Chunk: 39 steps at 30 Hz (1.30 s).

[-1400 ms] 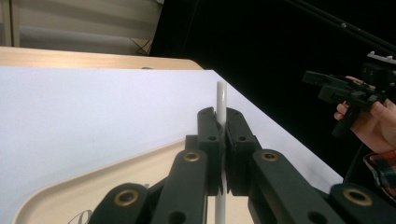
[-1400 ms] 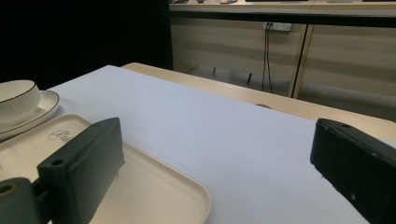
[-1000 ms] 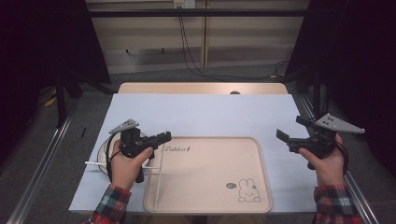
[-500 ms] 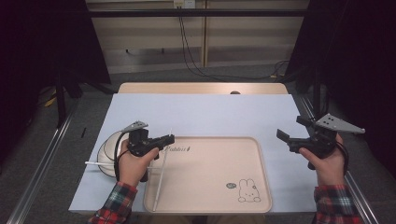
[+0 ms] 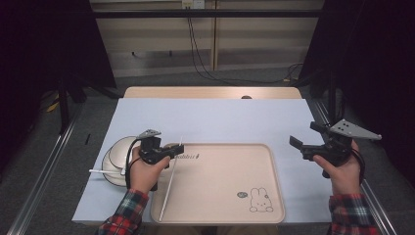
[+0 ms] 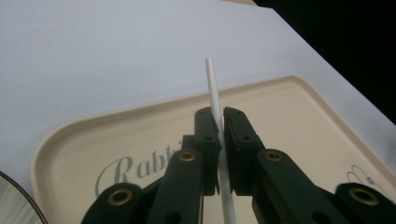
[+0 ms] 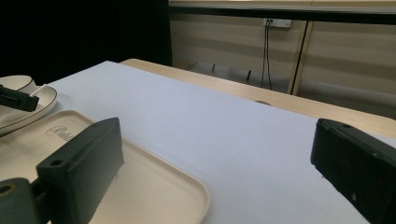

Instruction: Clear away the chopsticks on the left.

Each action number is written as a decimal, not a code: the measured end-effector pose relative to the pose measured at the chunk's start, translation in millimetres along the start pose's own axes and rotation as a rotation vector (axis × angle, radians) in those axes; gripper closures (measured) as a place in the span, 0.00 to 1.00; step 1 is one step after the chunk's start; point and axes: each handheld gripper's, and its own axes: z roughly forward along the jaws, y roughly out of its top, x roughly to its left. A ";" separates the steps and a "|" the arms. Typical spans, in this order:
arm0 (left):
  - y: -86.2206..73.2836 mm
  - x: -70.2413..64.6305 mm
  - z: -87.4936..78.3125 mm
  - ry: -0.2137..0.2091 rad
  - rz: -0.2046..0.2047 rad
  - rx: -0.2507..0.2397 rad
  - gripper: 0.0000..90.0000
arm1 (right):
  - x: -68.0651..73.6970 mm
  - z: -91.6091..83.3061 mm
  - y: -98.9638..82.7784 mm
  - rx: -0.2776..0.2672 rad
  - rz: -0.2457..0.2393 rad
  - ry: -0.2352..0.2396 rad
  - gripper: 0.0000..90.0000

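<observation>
My left gripper (image 5: 169, 149) is shut on a thin white stick (image 5: 170, 181) over the left edge of the beige rabbit tray (image 5: 220, 171). The stick slants from just past the jaws toward the tray's near left corner. In the left gripper view the black jaws pinch the white stick (image 6: 214, 93), whose tip pokes out ahead of my left gripper (image 6: 220, 119) above the tray (image 6: 280, 107). My right gripper (image 5: 303, 143) is held to the right of the tray, open, with nothing between its jaws. The right gripper view shows my right gripper (image 7: 215, 163) spread wide over the tray's corner (image 7: 187, 191).
A white plate (image 5: 115, 154) lies left of the tray with a second white stick (image 5: 100, 171) across it; it also appears as the plate (image 7: 32, 109) at the far left. The light blue table cover (image 5: 215, 120) stretches behind the tray. Dark floor and metal rails flank the table.
My left hand has moved a little to the right and lower with the stick, which now slants closer to the tray. The right hand has kept still.
</observation>
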 end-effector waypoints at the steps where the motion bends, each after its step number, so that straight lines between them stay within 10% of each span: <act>1: -0.6 0.9 1.3 -0.001 -0.003 0.002 0.94 | -0.1 0.0 -0.1 0.002 0.000 0.000 0.02; 20: -9.1 11.7 13.3 0.118 -0.010 0.059 0.92 | -0.5 -0.5 -0.1 0.003 -0.002 0.000 0.02; 39: -11.6 15.3 14.7 0.142 -0.018 0.075 0.91 | -0.5 -0.1 -0.2 0.001 0.004 0.001 0.02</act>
